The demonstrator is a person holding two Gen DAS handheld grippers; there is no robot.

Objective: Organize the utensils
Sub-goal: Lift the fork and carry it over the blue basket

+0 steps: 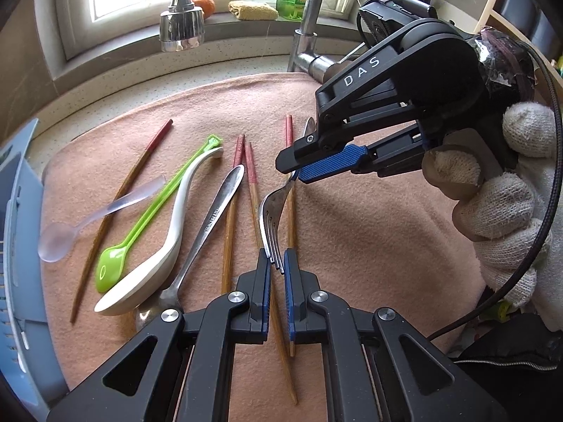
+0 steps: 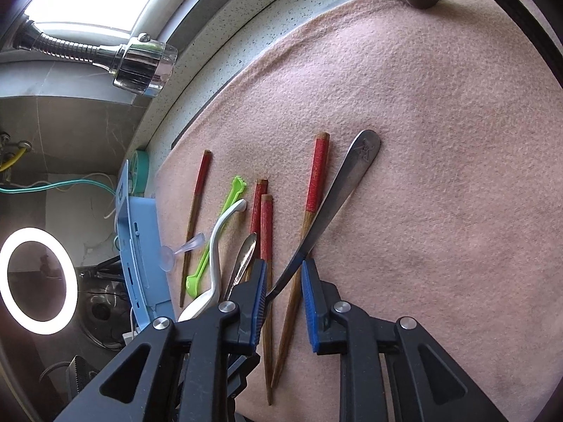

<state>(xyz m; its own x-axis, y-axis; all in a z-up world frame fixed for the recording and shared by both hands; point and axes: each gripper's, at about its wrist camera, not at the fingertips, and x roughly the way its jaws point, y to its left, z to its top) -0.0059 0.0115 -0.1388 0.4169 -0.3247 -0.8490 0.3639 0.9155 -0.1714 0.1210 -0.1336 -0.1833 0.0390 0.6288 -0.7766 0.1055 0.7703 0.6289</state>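
Lying across a pink cloth (image 1: 369, 246) on the worktop, the utensils are sitting in a loose fan, and a metal fork (image 1: 272, 221) is being handled by both grippers at once. The left gripper (image 1: 277, 263) is pinching the fork's tines between its blue-padded jaws, which are nearly pressed together around them. The right gripper (image 1: 299, 172), held in a white-gloved hand (image 1: 499, 218), is reaching in from the right with its jaws around the fork's neck; in the right wrist view the right gripper (image 2: 283, 281) is showing its jaws spread, the handle running between them without clearly touching either pad, so no firm grip is showing there. The fork's handle end (image 2: 366, 147) is pointing away toward the faucet (image 1: 181, 23).

Beside the fork, red-topped wooden chopsticks (image 1: 251, 183) are lying on the cloth, one of them passing just under the fork. Further left a metal spoon (image 1: 211, 218), a white ceramic spoon (image 1: 165, 246), a green plastic spoon (image 1: 140, 225) and a clear plastic spoon (image 1: 70, 232) are overlapping one another, with another chopstick (image 1: 119, 211) crossing under the clear one. A blue rack (image 1: 17, 246) is standing at the cloth's left edge.
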